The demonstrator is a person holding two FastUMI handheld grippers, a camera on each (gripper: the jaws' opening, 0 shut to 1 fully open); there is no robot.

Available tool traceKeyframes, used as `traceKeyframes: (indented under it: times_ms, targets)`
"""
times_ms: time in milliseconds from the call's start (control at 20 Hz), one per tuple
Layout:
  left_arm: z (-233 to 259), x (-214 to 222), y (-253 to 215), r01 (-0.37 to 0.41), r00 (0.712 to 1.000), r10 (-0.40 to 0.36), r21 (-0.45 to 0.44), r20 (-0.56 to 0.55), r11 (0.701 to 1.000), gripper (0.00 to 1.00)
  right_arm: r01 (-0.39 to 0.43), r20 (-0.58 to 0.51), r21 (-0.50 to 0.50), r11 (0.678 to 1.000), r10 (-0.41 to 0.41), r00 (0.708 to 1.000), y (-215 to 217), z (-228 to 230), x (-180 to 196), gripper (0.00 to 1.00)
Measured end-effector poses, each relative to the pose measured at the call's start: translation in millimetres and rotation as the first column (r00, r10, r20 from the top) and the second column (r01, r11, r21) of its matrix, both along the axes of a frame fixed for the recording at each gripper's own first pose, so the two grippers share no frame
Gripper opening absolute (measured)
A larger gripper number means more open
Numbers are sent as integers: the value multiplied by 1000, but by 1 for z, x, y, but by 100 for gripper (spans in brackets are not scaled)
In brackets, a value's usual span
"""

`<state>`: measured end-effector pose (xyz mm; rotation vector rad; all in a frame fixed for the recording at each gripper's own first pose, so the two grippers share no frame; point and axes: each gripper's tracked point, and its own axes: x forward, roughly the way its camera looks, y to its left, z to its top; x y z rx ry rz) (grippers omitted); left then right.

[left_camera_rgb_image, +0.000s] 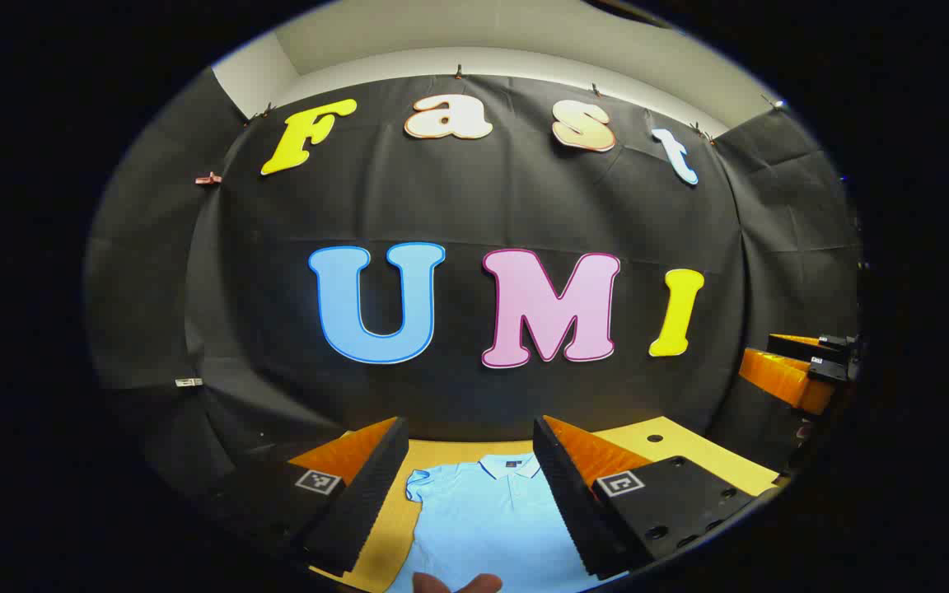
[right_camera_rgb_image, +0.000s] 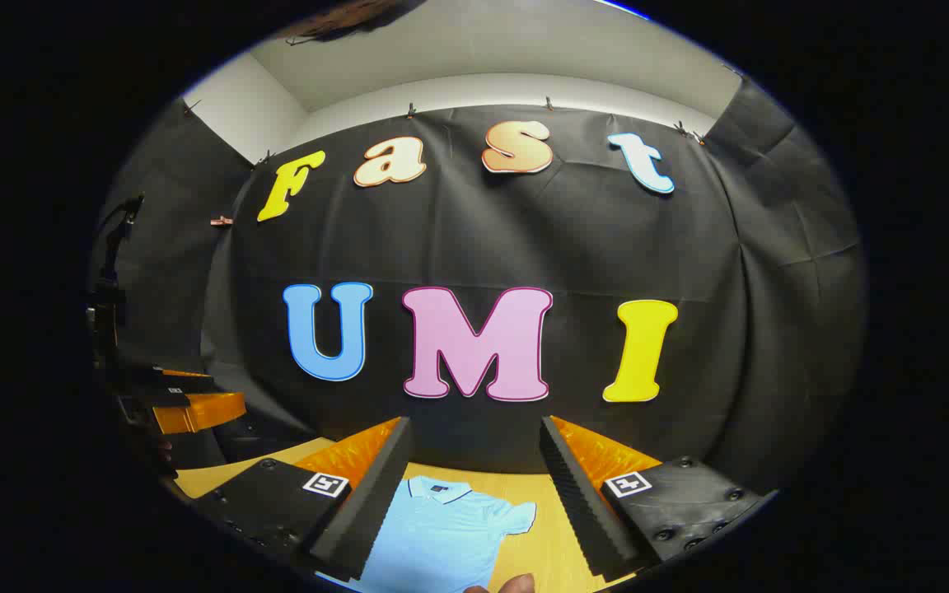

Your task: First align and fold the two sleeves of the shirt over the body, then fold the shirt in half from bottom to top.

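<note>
- While both grippers hung above the table (left_camera_rgb_image: 689,449), no fold had begun: the shirt (left_camera_rgb_image: 483,519) lay flat on the wood, collar (left_camera_rgb_image: 510,466) towards the booth's far wall, both short sleeves spread out to the sides.
- In the left gripper view, the left gripper (left_camera_rgb_image: 470,494) had its 2 fingers spread wide with nothing between them, clear of the cloth; the shirt's left sleeve (left_camera_rgb_image: 418,484) showed just inside the left-hand finger.
- Part of a hand, probably a fingertip (left_camera_rgb_image: 455,583), poked in at the bottom edge of that view, though it was too cropped to say more.
- Further right in the same view, the other gripper (left_camera_rgb_image: 800,371) hovered well apart at the frame's right rim.
- In the right gripper view, the right gripper (right_camera_rgb_image: 474,502) was likewise released and empty, with the shirt's right sleeve (right_camera_rgb_image: 516,515) lying in the gap between its fingers.
- The step in hand looked like the 1st one, the sleeve fold; the next move would call for each gripper to drop to its own sleeve's outer edge, pinch it, and carry it inward over the body.
- Nothing on the table seemed to block the way; the fair risk was pinching 2 layers or dragging the whole shirt askew.
</note>
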<state>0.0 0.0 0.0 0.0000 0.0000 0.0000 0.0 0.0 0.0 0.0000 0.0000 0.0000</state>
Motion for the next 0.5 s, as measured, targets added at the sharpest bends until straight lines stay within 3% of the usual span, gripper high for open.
traceKeyframes:
  times_ms: [500]
  targets:
    - [-9,0,3,12,1000,-12,21,-15,1000,97,2,-30,7,1000,-2,1000,9,-13,1,96]
